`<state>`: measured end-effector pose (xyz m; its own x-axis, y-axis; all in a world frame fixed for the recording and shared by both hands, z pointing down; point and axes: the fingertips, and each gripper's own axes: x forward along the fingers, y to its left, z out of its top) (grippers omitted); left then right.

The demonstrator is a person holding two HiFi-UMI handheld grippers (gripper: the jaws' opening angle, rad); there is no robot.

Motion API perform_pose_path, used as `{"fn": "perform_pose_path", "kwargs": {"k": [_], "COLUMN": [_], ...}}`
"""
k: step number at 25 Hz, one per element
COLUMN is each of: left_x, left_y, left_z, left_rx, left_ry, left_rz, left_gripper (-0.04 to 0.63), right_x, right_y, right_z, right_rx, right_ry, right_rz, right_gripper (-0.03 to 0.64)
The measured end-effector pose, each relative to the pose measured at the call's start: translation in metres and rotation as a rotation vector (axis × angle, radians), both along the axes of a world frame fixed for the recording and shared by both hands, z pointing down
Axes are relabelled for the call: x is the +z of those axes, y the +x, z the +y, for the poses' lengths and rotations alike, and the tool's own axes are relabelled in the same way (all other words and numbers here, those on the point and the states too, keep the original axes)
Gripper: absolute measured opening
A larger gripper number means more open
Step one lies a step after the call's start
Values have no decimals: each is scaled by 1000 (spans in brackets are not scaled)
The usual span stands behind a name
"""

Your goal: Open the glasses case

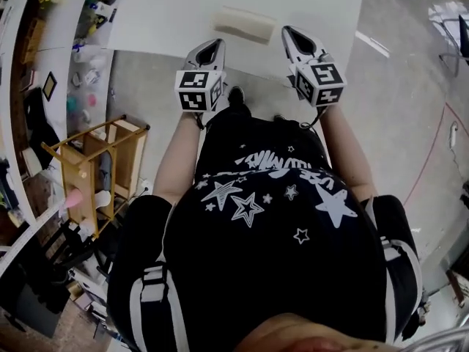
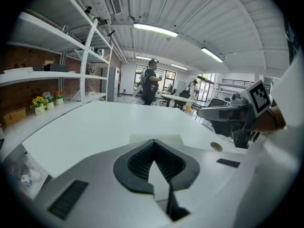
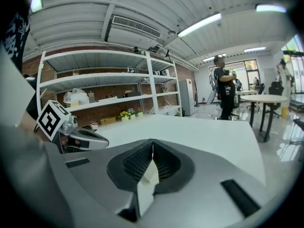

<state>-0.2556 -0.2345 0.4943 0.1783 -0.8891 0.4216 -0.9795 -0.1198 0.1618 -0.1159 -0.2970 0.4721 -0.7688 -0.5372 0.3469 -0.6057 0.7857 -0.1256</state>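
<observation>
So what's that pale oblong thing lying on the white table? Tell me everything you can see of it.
It's the glasses case: a cream, oblong box with rounded edges, matte-looking, apparently shut. It lies flat, slightly askew, near the front edge of the white table. Only the table touches it; the left gripper and right gripper hover short of it.

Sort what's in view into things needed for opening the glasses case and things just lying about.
For the job:
glasses case
left gripper, shut, empty
right gripper, shut, empty
white table under the case

Lying about:
wooden rack
potted flowers
wall shelves
small round object
</observation>
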Motion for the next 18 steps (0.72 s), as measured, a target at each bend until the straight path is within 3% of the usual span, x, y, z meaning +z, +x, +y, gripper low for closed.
{"fn": "perform_pose_path", "kwargs": {"k": [8,18], "left_x": [36,67], "left_y": [-22,-20], "left_z": [-39,-63], "left_rx": [111,185], "left_ry": [-95,-215], "left_rz": [-3,-17], "left_gripper": [11,11], "right_x": [20,28], "right_y": [-12,-12], "right_z": [-23,-28], "right_rx": [123,219], "right_ry": [-42,-67], "right_rz": [59,81], "right_gripper": [6,6]}}
